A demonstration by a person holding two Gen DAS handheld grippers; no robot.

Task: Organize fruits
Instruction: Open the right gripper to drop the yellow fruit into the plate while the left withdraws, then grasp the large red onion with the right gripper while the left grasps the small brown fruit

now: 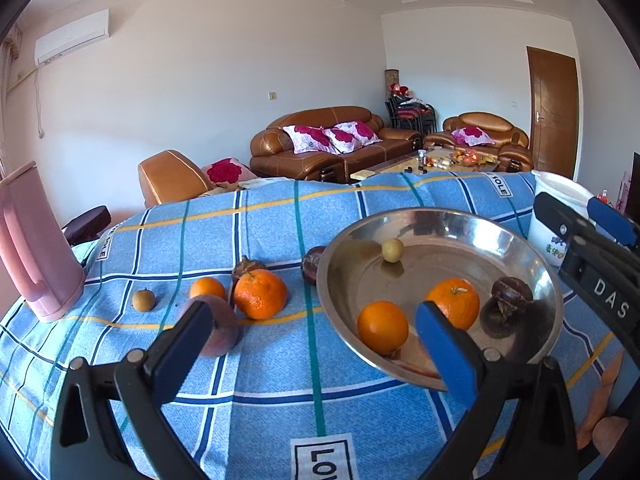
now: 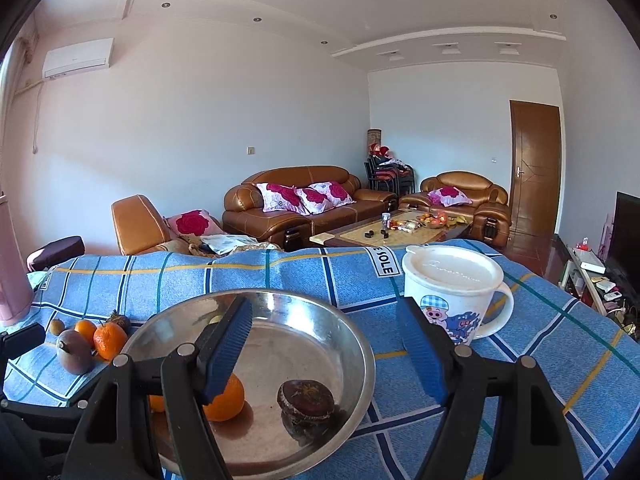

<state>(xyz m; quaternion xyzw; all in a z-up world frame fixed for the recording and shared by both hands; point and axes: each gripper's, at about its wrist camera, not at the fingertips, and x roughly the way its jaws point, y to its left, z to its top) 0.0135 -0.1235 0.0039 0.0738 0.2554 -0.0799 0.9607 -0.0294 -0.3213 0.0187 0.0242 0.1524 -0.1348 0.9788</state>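
A steel bowl [image 1: 440, 248] [image 2: 300, 344] sits on the blue checked cloth. It holds two oranges [image 1: 382, 326] [image 1: 454, 302], a dark brown fruit [image 1: 510, 296] [image 2: 306, 396] and a small yellow fruit [image 1: 392, 249]. Left of the bowl lie a big orange [image 1: 260, 294], a small orange [image 1: 207, 288], a peach [image 1: 220, 334], a small brown fruit [image 1: 143, 300] and two dark fruits [image 1: 246, 266] [image 1: 314, 264]. My left gripper [image 1: 312, 316] is open, straddling the bowl's near left rim with nothing held. My right gripper [image 2: 324, 320] [image 1: 568, 204] hangs open and empty above the bowl's right side.
A pink jug [image 1: 36, 256] stands at the table's left end. A white lidded mug [image 2: 452, 292] [image 1: 560, 188] stands just right of the bowl, behind my right finger. The cloth drops off at the far edge; sofas and a coffee table lie beyond.
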